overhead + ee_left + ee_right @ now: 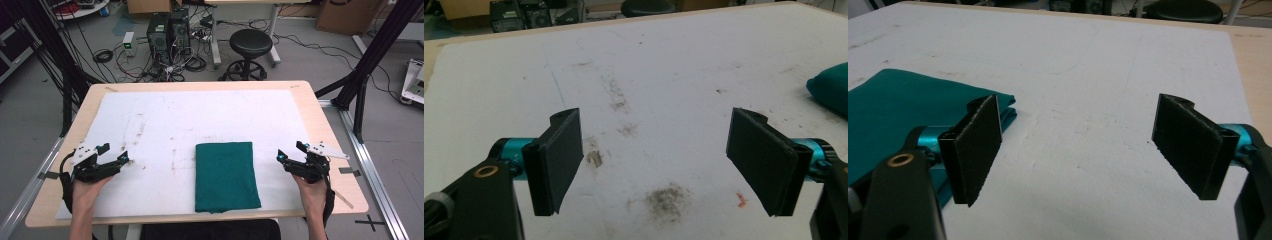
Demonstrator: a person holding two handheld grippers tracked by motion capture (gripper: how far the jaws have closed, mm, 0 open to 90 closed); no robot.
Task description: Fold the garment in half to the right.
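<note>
The folded green cloth looked like a soft, matt woven fabric, smooth with rounded folded edges. Under it lay a white sheet, matt, slightly grainy and smudged with grey and brown marks. The table rim was pale, smooth wood. Both the left gripper and the right gripper had matt black pads of rough texture, on glossy teal metal fittings

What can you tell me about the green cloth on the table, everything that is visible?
The green cloth is dark teal fabric, folded into a neat rectangle with layered edges visible in the right gripper view. It lies flat on the white mat, near the table's front edge, its long side running away from the person. It sits between the two hand-held grippers; neither touches it, and nothing rests on it.
</note>
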